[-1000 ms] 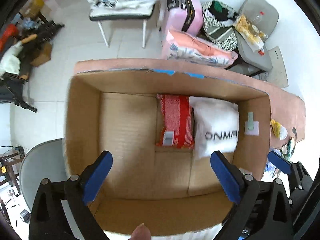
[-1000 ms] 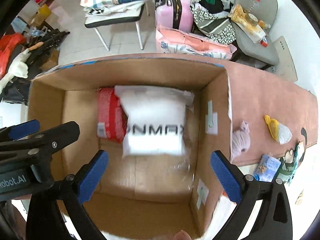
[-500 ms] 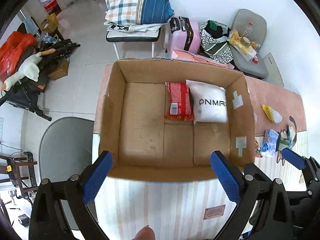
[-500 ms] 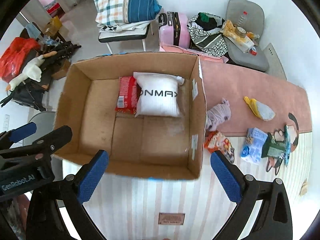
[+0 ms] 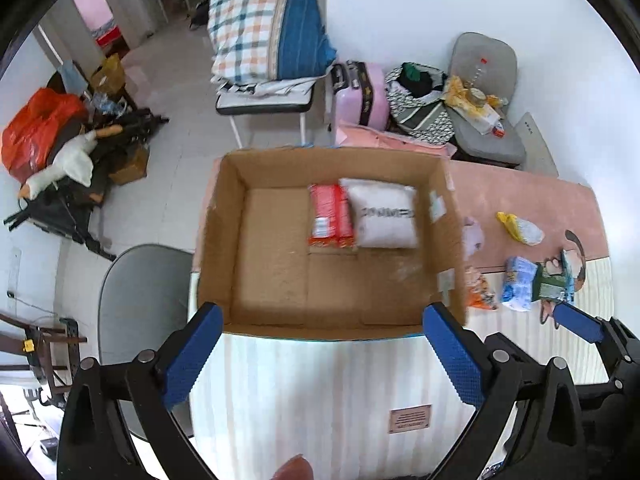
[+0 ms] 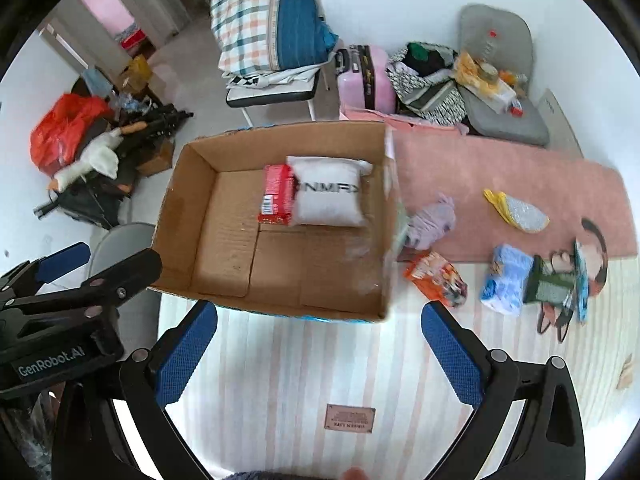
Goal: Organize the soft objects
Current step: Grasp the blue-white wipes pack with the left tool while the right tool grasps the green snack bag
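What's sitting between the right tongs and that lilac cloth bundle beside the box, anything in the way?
Nothing visible blocks it. The right tongs are open above bare striped mat, and the lilac cloth bundle lies beyond them against the cardboard box's right wall. The orange packet lies just nearer, slightly to the right.

Below my tools the bench [image 6: 280, 380] carries a striped cloth near me and a pink cloth [image 6: 500, 172] beyond. Directly on it: an open cardboard box [image 6: 192, 248] at left; beside it a lilac plush [image 6: 434, 222], orange packet [image 6: 438, 278], blue packet [image 6: 506, 280], yellow-and-silver pouch [image 6: 518, 212] and green packet [image 6: 550, 286].
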`<state>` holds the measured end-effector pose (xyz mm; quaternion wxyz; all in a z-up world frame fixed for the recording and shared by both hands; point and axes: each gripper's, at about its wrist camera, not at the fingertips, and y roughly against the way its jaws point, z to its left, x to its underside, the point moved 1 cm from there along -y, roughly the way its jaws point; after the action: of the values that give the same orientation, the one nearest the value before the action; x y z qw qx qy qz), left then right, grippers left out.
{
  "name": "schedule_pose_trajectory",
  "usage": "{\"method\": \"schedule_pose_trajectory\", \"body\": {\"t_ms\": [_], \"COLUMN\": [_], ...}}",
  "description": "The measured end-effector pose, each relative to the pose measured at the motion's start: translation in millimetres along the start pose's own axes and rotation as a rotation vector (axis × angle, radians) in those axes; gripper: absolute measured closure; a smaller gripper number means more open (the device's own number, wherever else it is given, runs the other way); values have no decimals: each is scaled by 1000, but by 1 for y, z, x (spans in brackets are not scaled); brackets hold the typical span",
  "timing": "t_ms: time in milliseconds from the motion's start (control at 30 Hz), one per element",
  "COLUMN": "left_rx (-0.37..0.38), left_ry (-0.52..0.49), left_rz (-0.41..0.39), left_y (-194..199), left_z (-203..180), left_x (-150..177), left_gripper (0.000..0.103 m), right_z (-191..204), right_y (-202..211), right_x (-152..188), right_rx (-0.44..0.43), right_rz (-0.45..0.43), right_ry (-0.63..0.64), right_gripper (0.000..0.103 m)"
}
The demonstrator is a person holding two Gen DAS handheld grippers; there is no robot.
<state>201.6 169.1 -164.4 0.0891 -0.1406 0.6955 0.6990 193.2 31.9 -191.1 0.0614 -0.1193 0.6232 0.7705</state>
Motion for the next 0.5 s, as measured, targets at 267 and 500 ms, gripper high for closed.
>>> {"method": "schedule_pose_trajectory", "body": {"t_ms": [267, 500], "left_rx": [112, 148], "left_ry": [-114, -188], "left_rz": [85, 252], "left_y": [-36, -122], "left_z": [-133, -252], "left_x": [-16, -22], "left_gripper": [0, 0], "right_z": [-189, -393], "right_y": [0, -66], "right_x": [10, 38], "right_rx": [112, 47], "right_rz": [55, 154], "right_ry": [-328, -874], "right_gripper": [0, 0]}}
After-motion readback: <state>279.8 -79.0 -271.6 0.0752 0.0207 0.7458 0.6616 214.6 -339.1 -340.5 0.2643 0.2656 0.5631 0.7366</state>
